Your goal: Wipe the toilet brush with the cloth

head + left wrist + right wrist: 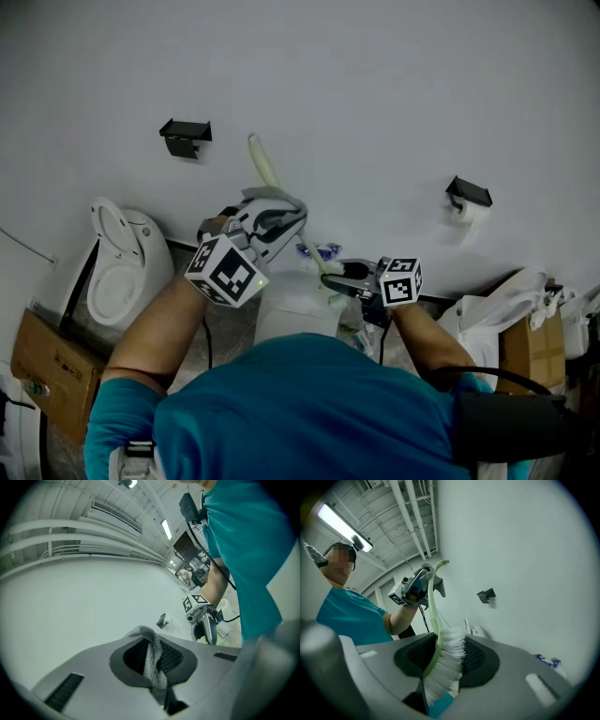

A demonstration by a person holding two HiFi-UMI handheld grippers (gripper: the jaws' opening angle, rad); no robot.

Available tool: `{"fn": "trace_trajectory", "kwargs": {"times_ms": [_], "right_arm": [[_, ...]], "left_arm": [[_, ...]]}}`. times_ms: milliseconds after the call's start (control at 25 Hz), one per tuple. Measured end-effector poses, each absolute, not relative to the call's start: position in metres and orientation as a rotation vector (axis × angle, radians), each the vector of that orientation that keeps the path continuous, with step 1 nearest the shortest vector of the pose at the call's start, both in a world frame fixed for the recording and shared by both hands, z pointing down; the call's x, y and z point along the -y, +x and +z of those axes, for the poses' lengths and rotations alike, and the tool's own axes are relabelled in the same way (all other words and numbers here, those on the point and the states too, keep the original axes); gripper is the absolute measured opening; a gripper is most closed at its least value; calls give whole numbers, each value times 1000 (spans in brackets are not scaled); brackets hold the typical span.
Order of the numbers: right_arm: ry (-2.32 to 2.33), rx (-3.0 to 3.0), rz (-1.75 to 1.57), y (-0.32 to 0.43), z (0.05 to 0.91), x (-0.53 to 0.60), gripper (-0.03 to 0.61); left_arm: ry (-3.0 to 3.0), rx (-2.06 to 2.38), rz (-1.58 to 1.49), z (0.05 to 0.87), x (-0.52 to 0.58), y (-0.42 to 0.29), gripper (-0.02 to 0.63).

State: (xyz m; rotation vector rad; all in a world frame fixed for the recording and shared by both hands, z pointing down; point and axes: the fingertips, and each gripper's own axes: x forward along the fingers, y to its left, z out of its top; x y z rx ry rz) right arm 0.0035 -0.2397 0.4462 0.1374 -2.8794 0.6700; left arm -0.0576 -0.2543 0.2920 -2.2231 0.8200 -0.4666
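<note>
Two grippers worked before a white wall (375, 84) | right gripper view only: right gripper (440, 667) jaws clamped on toilet brush (446, 660) bristles | left gripper view only: left gripper (154, 667) jaws pinched grey cloth (152, 660) | head view: cloth against handle (264, 164), its tip over open wall; toilet (122, 267) left, cardboard box (52, 370) lower left edge

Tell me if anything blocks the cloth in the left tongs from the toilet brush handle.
Nothing visible does: the left tongs hold the cloth right beside the toilet brush handle; right tongs clamp its bristle head.
</note>
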Motion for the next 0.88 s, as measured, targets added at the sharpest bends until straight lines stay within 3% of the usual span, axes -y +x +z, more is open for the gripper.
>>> {"fn": "trace_trajectory", "kwargs": {"times_ms": [880], "right_arm": [[11, 2935, 452, 22, 449, 219, 138]], "left_arm": [[-2245, -847, -311, 237, 252, -86, 23]]}}
